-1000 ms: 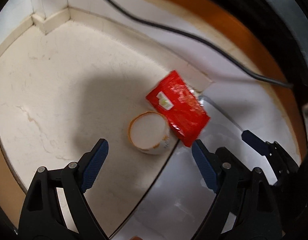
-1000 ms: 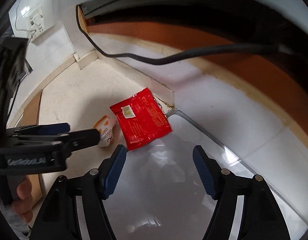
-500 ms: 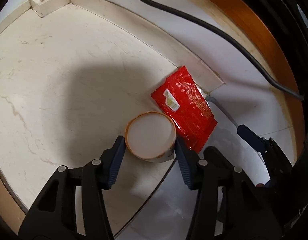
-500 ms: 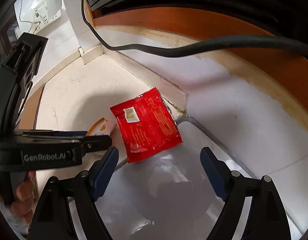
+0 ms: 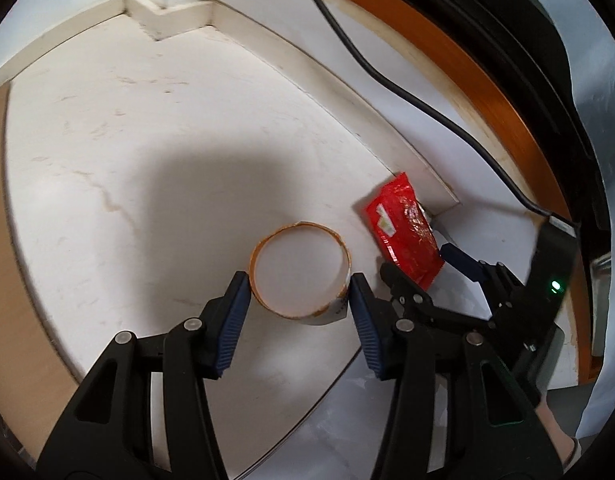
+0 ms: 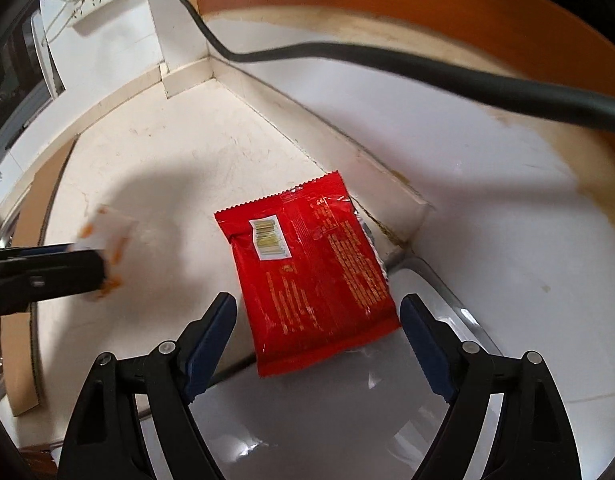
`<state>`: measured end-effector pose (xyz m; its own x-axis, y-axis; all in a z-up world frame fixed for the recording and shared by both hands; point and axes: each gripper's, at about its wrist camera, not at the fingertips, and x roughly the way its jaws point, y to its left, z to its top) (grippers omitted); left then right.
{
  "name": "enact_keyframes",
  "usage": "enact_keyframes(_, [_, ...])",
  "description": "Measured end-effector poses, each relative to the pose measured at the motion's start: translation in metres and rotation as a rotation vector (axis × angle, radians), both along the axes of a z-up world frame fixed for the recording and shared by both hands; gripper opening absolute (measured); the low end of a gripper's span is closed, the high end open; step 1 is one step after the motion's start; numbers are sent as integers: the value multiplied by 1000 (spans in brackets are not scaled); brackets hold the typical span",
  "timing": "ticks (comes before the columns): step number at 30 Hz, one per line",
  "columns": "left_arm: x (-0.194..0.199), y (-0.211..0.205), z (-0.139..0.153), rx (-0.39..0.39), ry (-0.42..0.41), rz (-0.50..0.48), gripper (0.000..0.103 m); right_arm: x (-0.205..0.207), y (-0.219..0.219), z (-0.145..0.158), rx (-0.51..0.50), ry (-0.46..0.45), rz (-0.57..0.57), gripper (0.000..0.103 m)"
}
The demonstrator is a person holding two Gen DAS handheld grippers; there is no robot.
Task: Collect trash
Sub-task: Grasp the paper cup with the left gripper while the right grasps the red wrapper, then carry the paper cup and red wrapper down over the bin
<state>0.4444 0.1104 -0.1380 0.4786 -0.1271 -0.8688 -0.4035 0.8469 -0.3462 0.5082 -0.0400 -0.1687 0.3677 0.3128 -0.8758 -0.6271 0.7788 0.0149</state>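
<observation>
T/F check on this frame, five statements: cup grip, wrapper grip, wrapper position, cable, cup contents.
1. The left gripper has its pads on the paper cup. True.
2. The right gripper is shut on the red wrapper. False: its jaws stand wide, either side of the wrapper, not pressing it.
3. The wrapper lies flat, barcode side up. True.
4. The black cable lies across the wrapper. False: it runs along the wall behind.
5. The cup is full of liquid. False: it looks empty.
</observation>
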Motion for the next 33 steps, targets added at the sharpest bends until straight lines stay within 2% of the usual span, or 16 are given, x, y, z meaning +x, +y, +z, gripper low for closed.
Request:
enact_keyframes(3, [-8,1,2,-2,3,13,47,4,3,-4,4,5,5,85])
enact_keyframes(6, [-23,13,10,-6,8,24,47,8,4,-4,2,3,-4,80])
enact_keyframes(9, [-37,17,15,-8,7,29,47,11,1,-2,4,-1,-9,69])
enact_keyframes(10, [-53,26,26,-6,6,31,47,13,1,0,10,1,-8,56])
enact_keyframes(11, [-57,25,27,1,9,31,47,15,1,2,12,2,-8,43])
enact_keyframes(12, [-61,27,30,6,12,31,47,17,2,3,4,-4,-10,35])
enact_keyframes(13, [-65,26,31,10,14,30,47,18,2,4,-3,-3,-10,20])
enact_keyframes(14, [-68,26,32,13,15,28,47,20,1,5,2,8,-19,15])
enact_keyframes(19, [-91,25,40,19,13,13,47,19,-1,9,-4,17,-46,6])
enact_keyframes(24, [-123,24,54,10,-8,5,47,7,-7,20,6,39,-81,5])
enact_keyframes(33, [-178,26,82,23,-53,-44,47,-59,-27,57,51,42,-133,5])
